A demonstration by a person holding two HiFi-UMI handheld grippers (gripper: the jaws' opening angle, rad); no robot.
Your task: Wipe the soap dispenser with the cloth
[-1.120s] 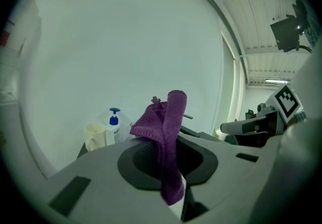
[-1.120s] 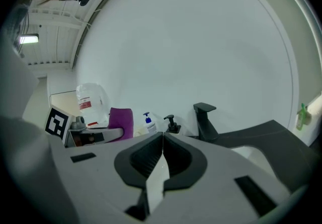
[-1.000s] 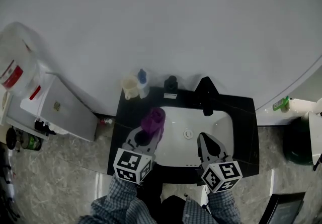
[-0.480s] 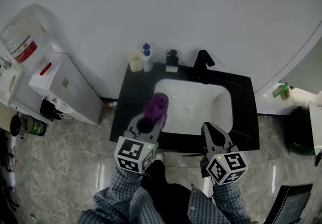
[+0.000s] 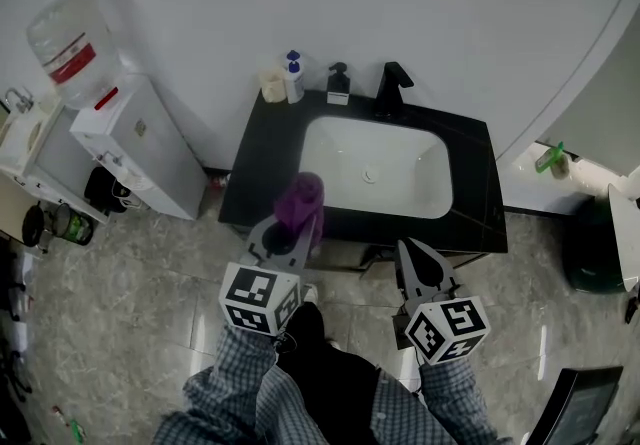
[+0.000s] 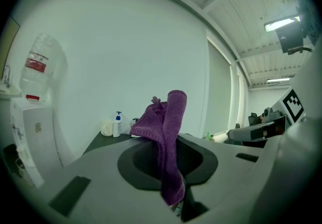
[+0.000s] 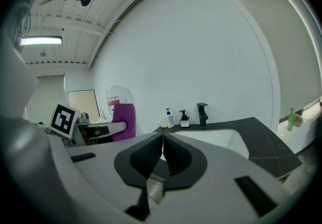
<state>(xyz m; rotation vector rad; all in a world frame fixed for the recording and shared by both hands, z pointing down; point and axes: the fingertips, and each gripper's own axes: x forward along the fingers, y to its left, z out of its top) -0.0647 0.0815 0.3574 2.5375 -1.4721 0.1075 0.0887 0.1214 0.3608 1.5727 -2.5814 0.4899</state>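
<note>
Left gripper [image 5: 290,233]: jaws clamped on purple cloth [image 5: 300,201]. Right gripper [image 5: 411,255]: jaws together, empty. Black dispenser [image 5: 339,83]: on counter [image 5: 470,188] behind sink [image 5: 410,185].

The purple cloth [image 6: 170,130] looks nubby, the white sink [image 5: 405,185] glossy, the black counter [image 5: 470,195] matt.

A washroom corner in what looks like an office or institutional building: a black vanity counter [image 5: 470,195] holds a white sink basin [image 5: 405,185], with a black faucet [image 5: 390,88], a soap dispenser [image 5: 338,83] and a blue-topped pump bottle [image 5: 293,76] along its back edge. A water cooler [image 5: 135,158] stands to its left on grey stone floor tiles [image 5: 130,313], and a ceiling strip light [image 7: 40,41] shows overhead.
</note>
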